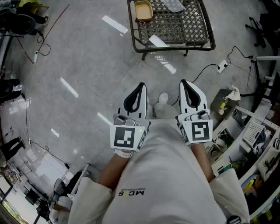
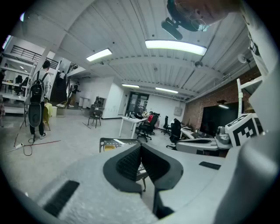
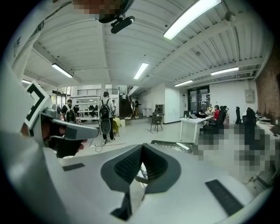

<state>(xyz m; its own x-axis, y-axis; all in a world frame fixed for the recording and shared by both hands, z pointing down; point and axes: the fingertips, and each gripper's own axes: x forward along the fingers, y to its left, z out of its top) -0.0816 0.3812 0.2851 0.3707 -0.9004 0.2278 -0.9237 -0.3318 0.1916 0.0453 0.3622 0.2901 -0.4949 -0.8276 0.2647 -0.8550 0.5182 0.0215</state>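
Cream cotton shirt [image 1: 170, 175] fills the lower centre. Above it, the white-and-black left gripper [image 1: 140, 84] and right gripper [image 1: 183, 82] are both clenched on nothing, well apart from the black metal mesh table [image 1: 188, 26] bearing a yellow square dish [image 1: 143, 10] at upper centre.

Grey floor [image 1: 87, 65]; metal mesh table [image 1: 183, 26]

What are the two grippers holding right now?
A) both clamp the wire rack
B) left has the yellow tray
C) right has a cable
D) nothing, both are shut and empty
D: the left gripper and the right gripper each have their jaw tips closed together with nothing between them. The yellow tray sits on the wire rack, apart from both.
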